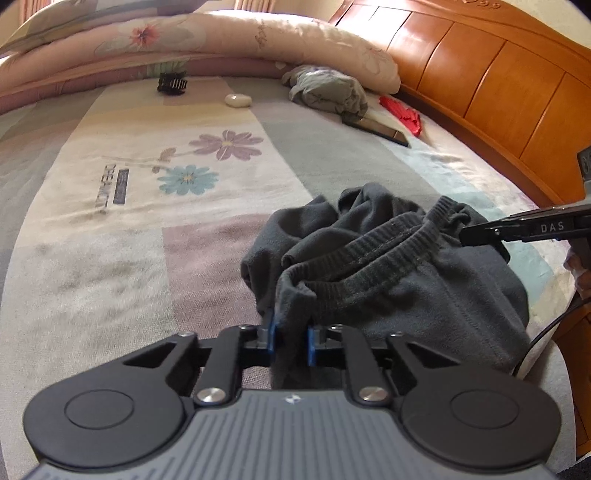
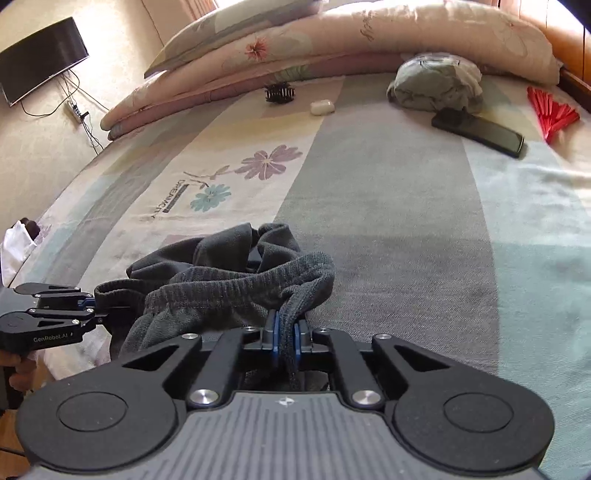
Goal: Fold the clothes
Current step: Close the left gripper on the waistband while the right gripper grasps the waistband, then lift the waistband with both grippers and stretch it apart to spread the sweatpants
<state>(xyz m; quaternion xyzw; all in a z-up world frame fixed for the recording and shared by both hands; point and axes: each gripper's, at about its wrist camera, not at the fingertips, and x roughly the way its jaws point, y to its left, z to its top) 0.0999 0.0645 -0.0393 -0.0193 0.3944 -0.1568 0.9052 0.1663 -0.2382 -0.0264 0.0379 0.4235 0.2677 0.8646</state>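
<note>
A dark grey knit garment with a ribbed elastic waistband is bunched near the front edge of the bed; it also shows in the right wrist view. My left gripper is shut on the left end of the waistband; it shows from the side in the right wrist view. My right gripper is shut on the right end of the waistband; its black tip shows in the left wrist view. The waistband hangs slack between them.
The bed has a striped floral sheet. At its far end lie a folded quilt, a crumpled grey-green garment, a black phone, a red fan, a white case and a black hair clip. A wooden headboard stands at right.
</note>
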